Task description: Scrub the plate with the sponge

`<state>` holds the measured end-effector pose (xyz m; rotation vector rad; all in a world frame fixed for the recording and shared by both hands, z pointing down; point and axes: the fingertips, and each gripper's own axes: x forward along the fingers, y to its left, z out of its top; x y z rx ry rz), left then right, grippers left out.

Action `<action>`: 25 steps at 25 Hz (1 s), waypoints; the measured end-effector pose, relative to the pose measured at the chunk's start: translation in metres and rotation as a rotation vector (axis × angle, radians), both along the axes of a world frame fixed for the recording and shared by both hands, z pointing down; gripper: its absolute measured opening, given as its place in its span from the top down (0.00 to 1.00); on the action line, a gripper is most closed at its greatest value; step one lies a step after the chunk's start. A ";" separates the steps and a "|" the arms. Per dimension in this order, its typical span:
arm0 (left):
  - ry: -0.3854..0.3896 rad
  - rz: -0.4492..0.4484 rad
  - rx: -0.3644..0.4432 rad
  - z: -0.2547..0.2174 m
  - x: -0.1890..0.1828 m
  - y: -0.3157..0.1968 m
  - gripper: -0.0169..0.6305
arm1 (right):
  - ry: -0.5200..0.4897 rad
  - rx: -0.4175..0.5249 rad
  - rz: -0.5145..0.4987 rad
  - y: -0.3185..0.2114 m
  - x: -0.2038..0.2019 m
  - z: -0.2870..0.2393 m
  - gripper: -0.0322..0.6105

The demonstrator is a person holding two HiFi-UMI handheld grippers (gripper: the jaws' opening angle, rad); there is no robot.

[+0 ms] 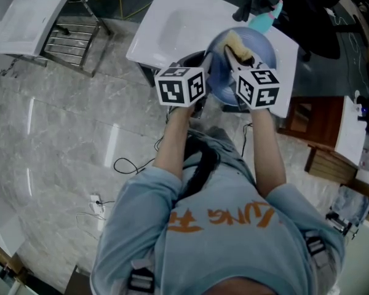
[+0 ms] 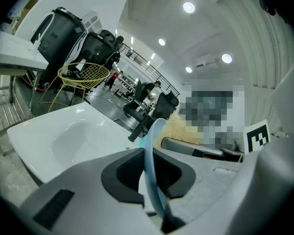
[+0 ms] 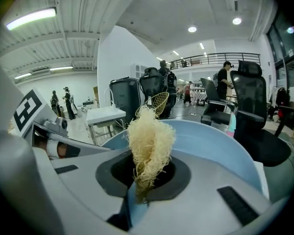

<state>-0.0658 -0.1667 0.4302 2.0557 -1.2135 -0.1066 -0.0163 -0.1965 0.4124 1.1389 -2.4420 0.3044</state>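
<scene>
Left fingers (image 2: 83,192) clamp the plate (image 2: 152,166); right fingers (image 3: 83,180) grip the sponge (image 3: 150,146) at its twelve o'clock; I judge scrubbing underway, unfinished.

I see the plate (image 1: 263,53) at upper centre of the head view: pale blue, stood on edge, rim clamped in the left hand-held gripper (image 2: 152,173). The sponge (image 3: 149,146) is a pale yellow stringy wad, pinched in the right hand-held gripper (image 3: 144,177), against the plate's concave face.
</scene>
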 end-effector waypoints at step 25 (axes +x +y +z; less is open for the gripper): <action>-0.001 0.111 0.021 -0.006 0.042 -0.018 0.91 | 0.085 -0.063 0.427 -0.015 0.169 0.016 0.90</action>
